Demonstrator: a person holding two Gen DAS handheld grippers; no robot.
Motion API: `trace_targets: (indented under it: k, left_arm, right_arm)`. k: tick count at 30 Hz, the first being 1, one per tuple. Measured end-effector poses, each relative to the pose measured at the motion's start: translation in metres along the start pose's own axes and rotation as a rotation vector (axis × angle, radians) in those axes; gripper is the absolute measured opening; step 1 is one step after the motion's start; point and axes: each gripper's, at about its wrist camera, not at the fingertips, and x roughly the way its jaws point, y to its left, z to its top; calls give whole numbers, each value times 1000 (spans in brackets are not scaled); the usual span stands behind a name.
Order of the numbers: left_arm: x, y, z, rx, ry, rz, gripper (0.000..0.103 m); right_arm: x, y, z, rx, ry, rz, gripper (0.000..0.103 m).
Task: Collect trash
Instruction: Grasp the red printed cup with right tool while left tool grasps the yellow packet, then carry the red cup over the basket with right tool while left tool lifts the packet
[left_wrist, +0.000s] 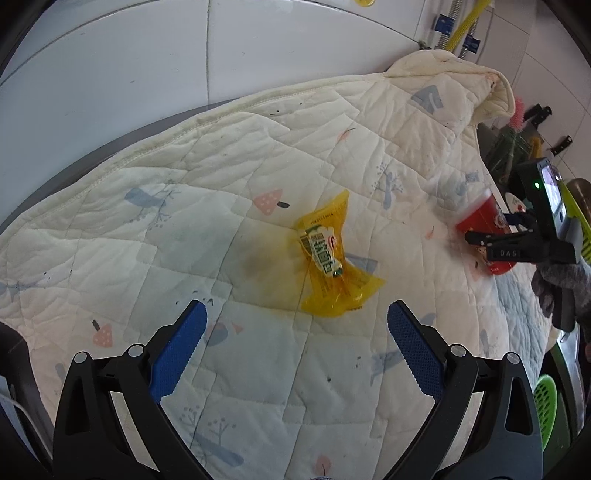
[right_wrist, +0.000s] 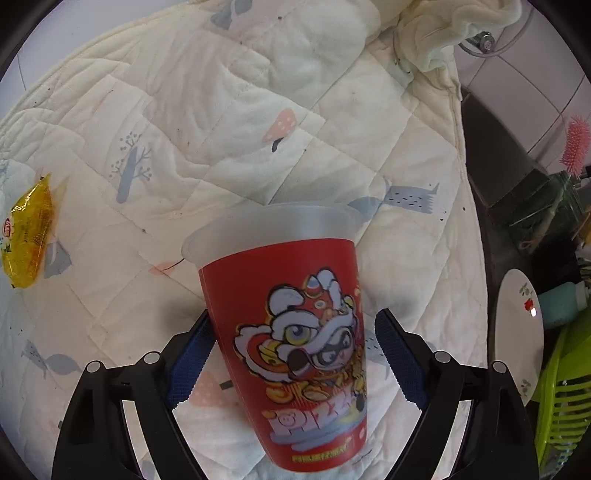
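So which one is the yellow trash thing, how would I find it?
Look at the big cream quilt printed with mushrooms and birds. Near its middle lies a crinkly yellow wrapper with a white-and-green label, just ahead of the left gripper and its blue fingers. The only other trash is a tall red cup; the wrapper is flat and see-through.

left claw (left_wrist: 295, 325) black w/ blue ribbed pads, silver screws, right claw (right_wrist: 291, 339) same, grey knit glove (left_wrist: 561, 280)

One red cup (right_wrist: 295, 350), one yellow wrapper (left_wrist: 332, 258), one quilt (left_wrist: 184, 184), one plate (right_wrist: 517, 325)
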Motion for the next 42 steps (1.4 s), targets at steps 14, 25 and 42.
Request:
trace_targets:
  k: [14, 25, 42]
  left_arm:
    - [45, -8, 38, -50, 41, 7, 75]
    - [81, -7, 35, -74, 123, -36, 32]
    - [-3, -43, -11, -10, 43, -93, 12]
  right_arm:
    - [-42, 2, -28, 78, -73, 50, 70]
    - [-113, 22, -82, 123, -166, 127, 70]
    - [-186, 39, -177, 230, -233, 165, 70]
